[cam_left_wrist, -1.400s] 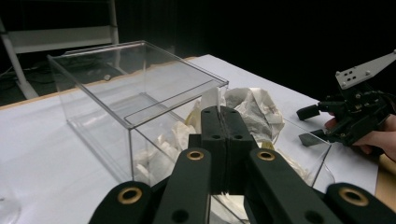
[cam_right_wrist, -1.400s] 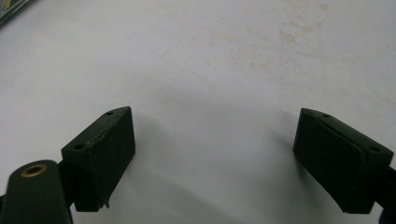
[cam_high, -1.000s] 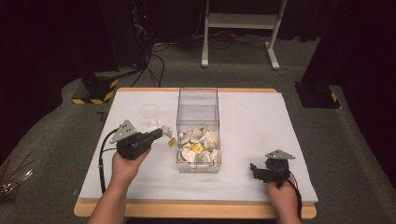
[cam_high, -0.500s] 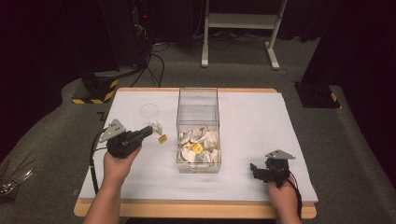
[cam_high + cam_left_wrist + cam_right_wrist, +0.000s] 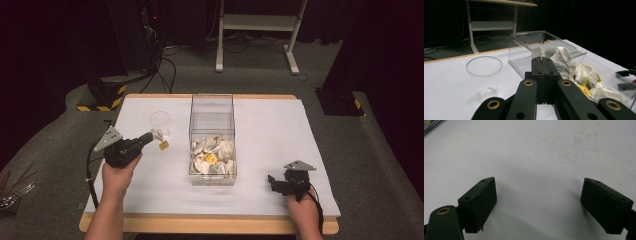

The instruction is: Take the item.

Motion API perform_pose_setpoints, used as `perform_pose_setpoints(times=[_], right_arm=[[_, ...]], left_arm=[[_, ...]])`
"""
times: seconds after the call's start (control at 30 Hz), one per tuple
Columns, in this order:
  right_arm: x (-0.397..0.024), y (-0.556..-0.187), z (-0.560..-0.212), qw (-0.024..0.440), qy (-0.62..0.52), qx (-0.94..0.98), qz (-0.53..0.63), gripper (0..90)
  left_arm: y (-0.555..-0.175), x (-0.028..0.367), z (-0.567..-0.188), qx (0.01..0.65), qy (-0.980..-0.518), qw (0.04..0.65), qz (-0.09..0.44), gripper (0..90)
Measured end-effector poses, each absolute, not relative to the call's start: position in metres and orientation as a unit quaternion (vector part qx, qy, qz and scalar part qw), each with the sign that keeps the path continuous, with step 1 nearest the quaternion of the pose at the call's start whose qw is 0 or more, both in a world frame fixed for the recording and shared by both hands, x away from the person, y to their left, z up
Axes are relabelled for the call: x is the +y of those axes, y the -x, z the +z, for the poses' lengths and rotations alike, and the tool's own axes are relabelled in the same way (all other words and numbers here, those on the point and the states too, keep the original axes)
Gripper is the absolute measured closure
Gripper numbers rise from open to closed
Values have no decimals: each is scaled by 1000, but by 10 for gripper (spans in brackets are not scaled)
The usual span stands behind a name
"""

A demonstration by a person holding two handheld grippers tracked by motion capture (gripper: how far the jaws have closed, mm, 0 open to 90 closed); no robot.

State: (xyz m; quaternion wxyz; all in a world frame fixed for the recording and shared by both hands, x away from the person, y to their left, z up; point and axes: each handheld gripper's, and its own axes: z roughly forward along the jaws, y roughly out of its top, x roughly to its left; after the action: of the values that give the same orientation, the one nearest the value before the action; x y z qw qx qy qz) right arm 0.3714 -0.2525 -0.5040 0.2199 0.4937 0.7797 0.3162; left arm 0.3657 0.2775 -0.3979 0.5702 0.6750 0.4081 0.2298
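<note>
holding white packets, clear box [image 5: 212,120] sits beside empty round dish [image 5: 160,118].

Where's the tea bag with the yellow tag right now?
In the high view, the tea bag with the yellow tag is pinched in the left gripper, left of the clear plastic box and just below the clear round lid.

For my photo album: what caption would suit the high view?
Left gripper carries a tea bag from the clear box toward the cup; right gripper rests open.
</note>
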Motion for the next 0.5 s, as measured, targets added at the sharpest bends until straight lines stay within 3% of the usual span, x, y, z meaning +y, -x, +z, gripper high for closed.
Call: perform_pose_setpoints(times=[0.5], right_arm=[[-252, -371, -504, 220, -495, 779, 316, 134]], left_arm=[[-370, 285, -401, 425, -665, 564, 245, 894]])
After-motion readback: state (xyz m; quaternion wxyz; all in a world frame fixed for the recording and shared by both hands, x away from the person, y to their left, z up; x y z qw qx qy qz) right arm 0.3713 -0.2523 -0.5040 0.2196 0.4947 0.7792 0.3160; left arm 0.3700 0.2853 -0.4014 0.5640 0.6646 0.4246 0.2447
